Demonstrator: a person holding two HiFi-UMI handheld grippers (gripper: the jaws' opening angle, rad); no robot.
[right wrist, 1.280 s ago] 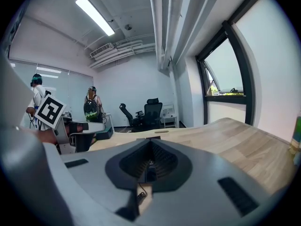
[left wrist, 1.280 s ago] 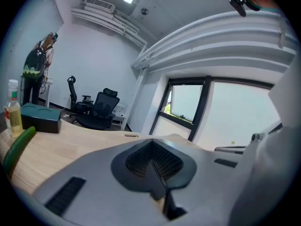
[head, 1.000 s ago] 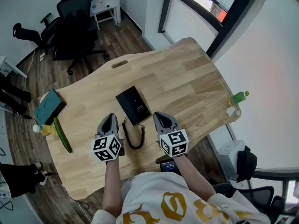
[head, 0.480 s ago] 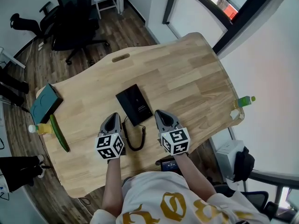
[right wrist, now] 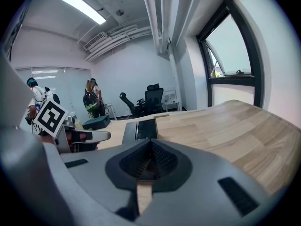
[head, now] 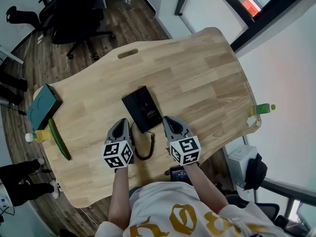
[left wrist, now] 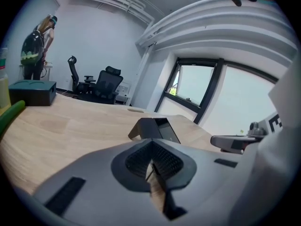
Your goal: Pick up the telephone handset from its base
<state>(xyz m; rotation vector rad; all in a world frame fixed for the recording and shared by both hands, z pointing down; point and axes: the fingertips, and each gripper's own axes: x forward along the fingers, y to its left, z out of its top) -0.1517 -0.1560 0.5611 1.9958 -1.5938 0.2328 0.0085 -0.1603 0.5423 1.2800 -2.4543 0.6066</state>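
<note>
While I hold both jaw pairs pressed together on nothing, no pick has started. Phone (head: 142, 108) lies just ahead, between the tips of left gripper (head: 121, 124) and right gripper (head: 169, 120), handset apparently on its base. I must spread one, reach in, clamp, lift.

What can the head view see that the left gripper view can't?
Only the head view shows the coiled cord and the person's shirt. Only the left gripper view shows the ceiling and the left gripper close up, its jaws shut. Both show the black telephone, the wooden table and the teal box.
</note>
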